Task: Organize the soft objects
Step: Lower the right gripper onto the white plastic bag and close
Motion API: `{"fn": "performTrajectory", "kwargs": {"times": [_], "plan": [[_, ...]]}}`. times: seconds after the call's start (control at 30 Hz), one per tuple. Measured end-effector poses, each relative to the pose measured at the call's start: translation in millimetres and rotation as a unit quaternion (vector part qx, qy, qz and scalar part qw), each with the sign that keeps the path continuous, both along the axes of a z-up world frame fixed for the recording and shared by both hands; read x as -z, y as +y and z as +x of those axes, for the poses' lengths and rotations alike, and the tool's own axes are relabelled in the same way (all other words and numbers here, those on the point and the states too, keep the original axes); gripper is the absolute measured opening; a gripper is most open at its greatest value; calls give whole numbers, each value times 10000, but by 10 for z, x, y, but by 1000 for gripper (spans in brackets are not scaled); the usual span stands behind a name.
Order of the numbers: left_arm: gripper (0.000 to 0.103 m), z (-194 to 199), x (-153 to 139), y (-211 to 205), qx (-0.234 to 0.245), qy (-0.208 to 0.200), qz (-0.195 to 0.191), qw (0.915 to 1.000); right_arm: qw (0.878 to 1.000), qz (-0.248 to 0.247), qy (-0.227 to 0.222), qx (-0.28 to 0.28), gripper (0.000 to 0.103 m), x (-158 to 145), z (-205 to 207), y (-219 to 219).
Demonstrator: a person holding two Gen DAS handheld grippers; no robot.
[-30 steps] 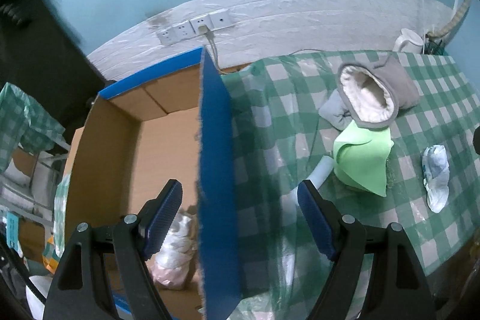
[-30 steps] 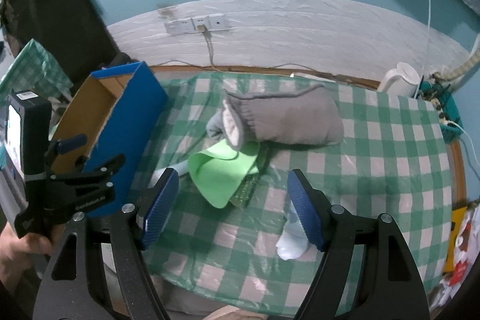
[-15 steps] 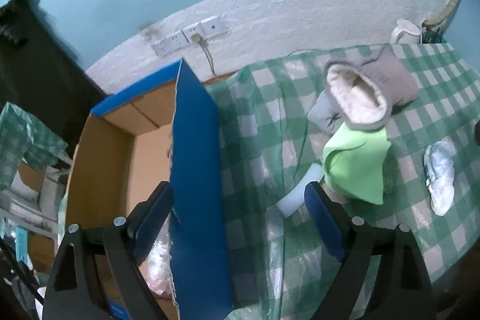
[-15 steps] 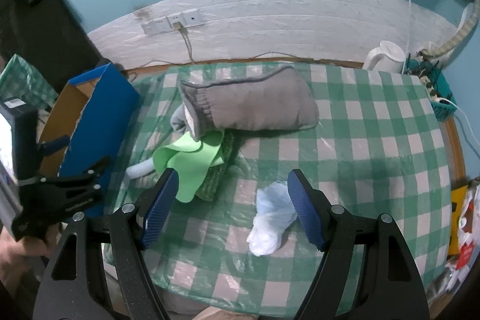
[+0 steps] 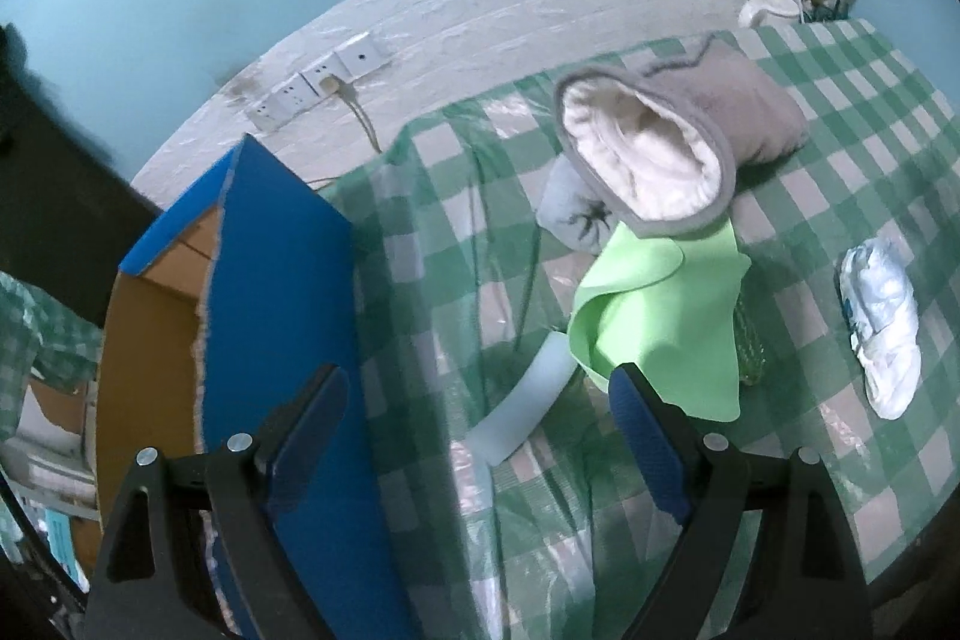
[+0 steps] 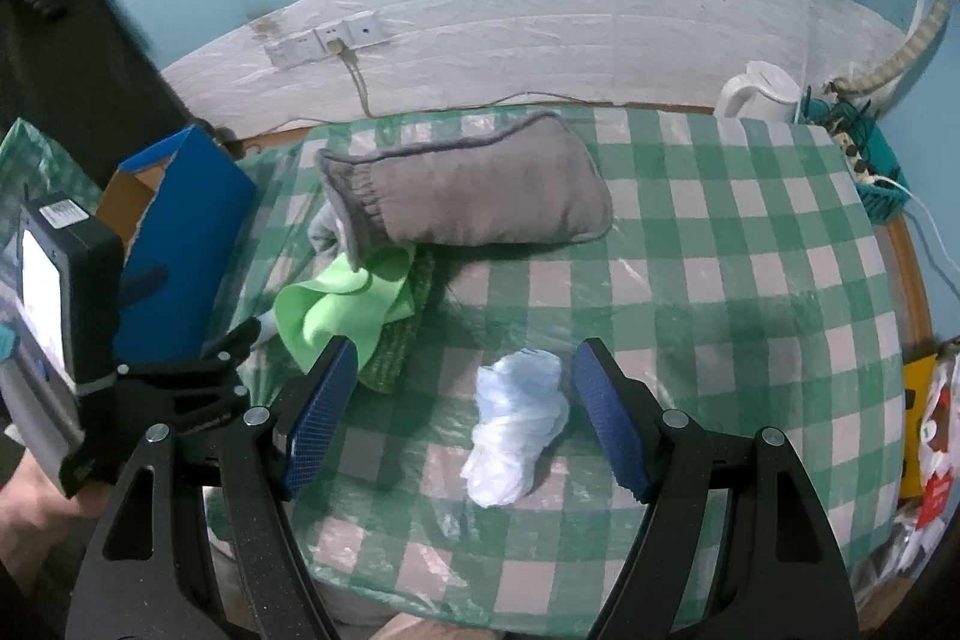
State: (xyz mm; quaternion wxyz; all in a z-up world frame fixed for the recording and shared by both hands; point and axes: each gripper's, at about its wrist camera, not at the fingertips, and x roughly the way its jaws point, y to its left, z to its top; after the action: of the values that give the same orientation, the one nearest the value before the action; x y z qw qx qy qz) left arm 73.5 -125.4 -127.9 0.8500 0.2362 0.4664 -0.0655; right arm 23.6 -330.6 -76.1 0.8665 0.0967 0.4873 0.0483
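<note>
Most sorting looks undone: white bundle (image 6: 519,424) near the table's (image 6: 750,244) front edge sits between the wide-open, empty right gripper (image 6: 462,424); left gripper (image 5: 480,436) gapes empty beside the box (image 5: 282,292); pouch (image 6: 474,187) and green cloth (image 6: 342,304) remain out.

1. The left gripper (image 5: 477,439) is pointing forward with its jaws spread wide and nothing between the blue pads.
2. The right gripper (image 6: 462,415) is also gaping wide, gripping nothing.
3. A bare hand (image 6: 27,496) is holding the left gripper's handle from below.
</note>
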Motion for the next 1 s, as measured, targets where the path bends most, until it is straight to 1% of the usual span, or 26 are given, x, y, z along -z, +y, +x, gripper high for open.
{"fn": "performTrajectory", "kwargs": {"times": [0.23,0.33,0.47,0.6,0.67,0.93,0.97,1.0], "plan": [[89,109,205,-14,46,272,-44,9996,9995,-80,253,180,76,236,58,-76],[89,170,277,31,-2,441,-161,9989,9988,-104,416,222,76,382,88,-58],[89,225,321,99,-34,571,-301,9979,9977,-250,582,232,76,565,124,23],[89,243,339,176,39,632,-396,9972,9965,-374,687,306,76,697,134,40],[89,240,338,192,126,648,-437,9969,9960,-387,728,339,76,721,137,36],[89,216,377,172,397,668,-368,9963,9949,-416,815,436,76,783,136,4],[87,222,383,179,388,673,-379,9963,9947,-417,824,453,76,792,136,-3],[82,232,390,182,361,683,-395,9962,9946,-410,831,458,76,803,138,-9]]}}
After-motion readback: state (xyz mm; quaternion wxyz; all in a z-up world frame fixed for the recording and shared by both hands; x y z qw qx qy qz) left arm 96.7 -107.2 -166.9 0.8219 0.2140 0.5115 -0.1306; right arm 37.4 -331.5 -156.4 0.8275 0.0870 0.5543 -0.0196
